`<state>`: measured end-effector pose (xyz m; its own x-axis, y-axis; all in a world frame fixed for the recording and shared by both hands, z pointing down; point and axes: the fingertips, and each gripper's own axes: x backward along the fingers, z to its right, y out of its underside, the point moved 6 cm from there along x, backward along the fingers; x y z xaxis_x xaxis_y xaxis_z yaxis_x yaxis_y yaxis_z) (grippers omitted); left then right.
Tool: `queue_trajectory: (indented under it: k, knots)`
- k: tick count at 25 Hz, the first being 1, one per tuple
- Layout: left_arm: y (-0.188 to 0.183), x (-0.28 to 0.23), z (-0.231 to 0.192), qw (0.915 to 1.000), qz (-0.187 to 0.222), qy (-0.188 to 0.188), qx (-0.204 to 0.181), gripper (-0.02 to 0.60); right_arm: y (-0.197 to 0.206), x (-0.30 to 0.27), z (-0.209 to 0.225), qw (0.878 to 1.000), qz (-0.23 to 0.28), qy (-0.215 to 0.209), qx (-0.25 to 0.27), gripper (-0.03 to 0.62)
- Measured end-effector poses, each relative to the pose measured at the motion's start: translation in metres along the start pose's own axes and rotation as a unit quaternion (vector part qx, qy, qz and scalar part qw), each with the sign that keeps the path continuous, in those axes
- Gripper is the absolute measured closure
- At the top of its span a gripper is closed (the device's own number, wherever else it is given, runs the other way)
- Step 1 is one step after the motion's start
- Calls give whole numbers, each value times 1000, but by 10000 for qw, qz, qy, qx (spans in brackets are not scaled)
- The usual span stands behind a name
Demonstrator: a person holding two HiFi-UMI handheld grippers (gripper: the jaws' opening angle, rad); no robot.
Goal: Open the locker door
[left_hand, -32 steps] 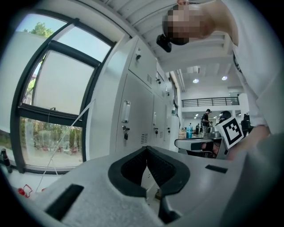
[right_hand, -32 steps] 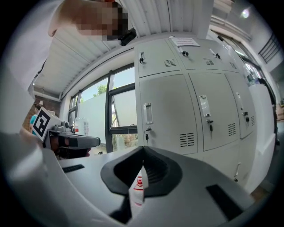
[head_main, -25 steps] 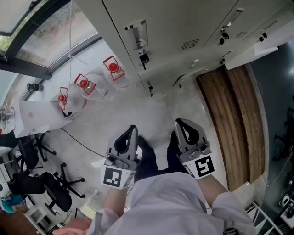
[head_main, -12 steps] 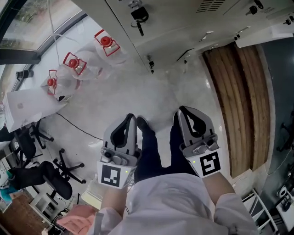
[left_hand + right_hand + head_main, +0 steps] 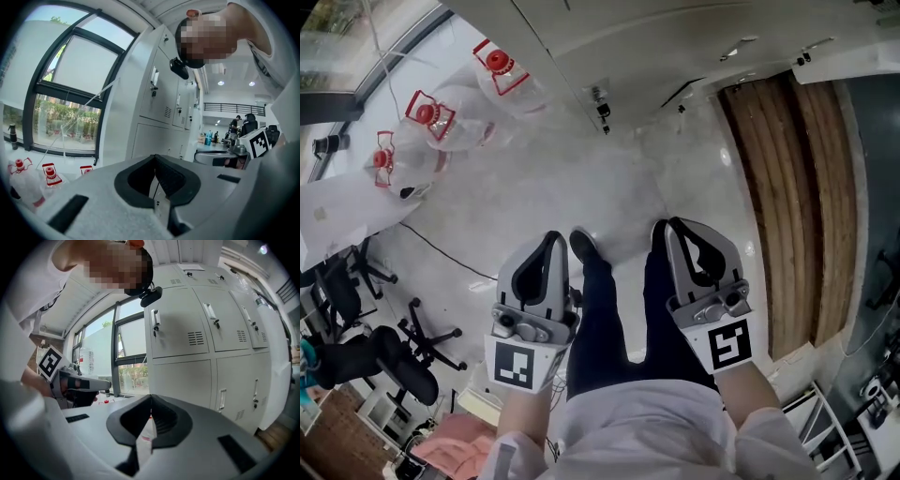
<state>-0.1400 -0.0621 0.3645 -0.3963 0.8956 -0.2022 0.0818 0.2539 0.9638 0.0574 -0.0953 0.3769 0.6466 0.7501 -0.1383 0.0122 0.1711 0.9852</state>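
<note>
Grey metal lockers [image 5: 197, 333] with closed doors stand ahead of me; one upper door carries a handle and key lock [image 5: 155, 320]. In the left gripper view the same lockers [image 5: 161, 93] sit beside a large window. From the head view only the locker base [image 5: 609, 37] shows along the top edge. My left gripper [image 5: 551, 242] and right gripper [image 5: 672, 230] are held close to my body above my legs, well short of the lockers. Both point forward with jaws shut and nothing between them.
Large water bottles with red caps [image 5: 450, 117] lie on the floor at the left, by the window. A wooden panel [image 5: 797, 187] lies on the floor at the right. Office chairs [image 5: 394, 361] and a cable [image 5: 455, 267] are at lower left. People stand far off [image 5: 243, 123].
The head view has tipped further down, so the locker doors and handles have slid out at the top. Both grippers stay near my body, slightly lower in the picture.
</note>
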Motion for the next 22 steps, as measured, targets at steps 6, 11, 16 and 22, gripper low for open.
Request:
queue_trajectory:
  k: [6,11,16,22]
  knots:
    - [33,-1,-2,10000,-25,-45,-7,578,30,-7,4,10000,-46,66,-36,582]
    - [53,1,-10,9995,-189,-149,179,578,53,-15,4,9999,-76,19,-83,580]
    - [56,2,-13,9998,-128,-56,170,580,64,-20,4,9999,-136,80,-45,580]
    - [60,-2,-14,9994,-190,-108,263,578,71,-28,1,9996,-184,-134,-174,404]
